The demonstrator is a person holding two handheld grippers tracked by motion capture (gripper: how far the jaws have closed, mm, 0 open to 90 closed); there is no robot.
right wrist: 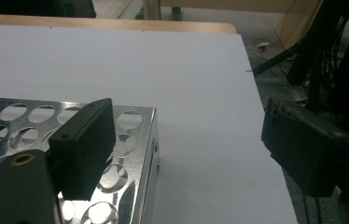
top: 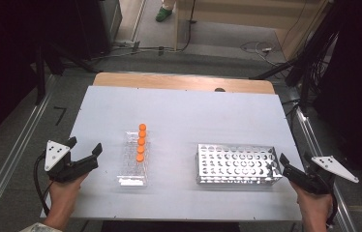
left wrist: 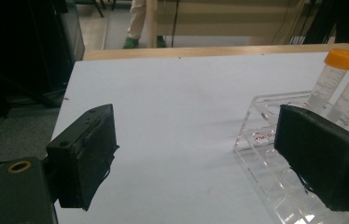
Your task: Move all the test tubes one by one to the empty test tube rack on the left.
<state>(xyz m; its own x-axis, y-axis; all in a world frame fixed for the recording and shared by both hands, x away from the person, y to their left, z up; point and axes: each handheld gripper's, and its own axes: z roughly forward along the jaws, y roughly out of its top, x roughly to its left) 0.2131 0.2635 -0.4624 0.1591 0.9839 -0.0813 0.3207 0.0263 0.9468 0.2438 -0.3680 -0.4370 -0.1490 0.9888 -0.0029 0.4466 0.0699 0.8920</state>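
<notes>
A clear plastic rack [top: 133, 162] is seen on the white table [top: 184, 111], left of the middle, with its long side running away from the person. Five orange-capped tubes [top: 141, 141] are counted in it, standing upright in a single line along its right-hand row, from about the middle of the rack to its far end; the near part of the rack is left unfilled. In the left gripper view two of these tubes [left wrist: 333, 79] are shown in full and a third is glimpsed at the right edge.

The left gripper [top: 84, 150] is held at the near left corner of the table, just left of the clear plastic rack and apart from it. Its jaws are spread wide, and nothing is held between them. In the left gripper view the left gripper [left wrist: 196, 158] is seen with bare table between its jaws, while the near corner of the clear plastic rack [left wrist: 266, 154] lies beside and partly behind the right-hand jaw.

One perforated metal rack [top: 237, 164] is set on the right half of the table, long side across, with no tubes seen in its holes. The right gripper [top: 290, 166] is held at its right end, near the table's right edge. In the right gripper view the right gripper [right wrist: 186, 149] is shown with jaws wide apart and nothing gripped; one jaw hangs over the corner of the perforated metal rack [right wrist: 130, 140], the other beyond the table edge.
</notes>
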